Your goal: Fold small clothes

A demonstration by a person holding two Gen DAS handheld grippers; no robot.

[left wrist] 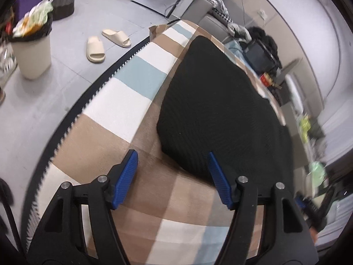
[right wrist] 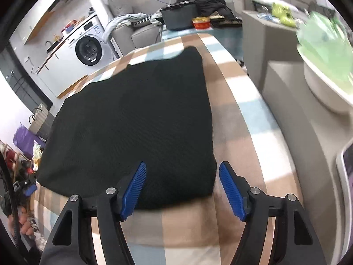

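Progress looks good: ahead of our left gripper, jaws spread and empty, the black garment lies as a neat folded pad on the checked cloth. Our right gripper brackets its near corner, spread, untouching; perhaps one fold remains.

Bright, even indoor light; strong fisheye bending, dark corners, motion blur toward the edges

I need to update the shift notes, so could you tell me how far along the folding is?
Done: the black garment lies folded flat on the checked cloth. In hand: nothing; the left gripper and the right gripper both stand open at its near corners. Left: possibly another fold, though that is a guess.
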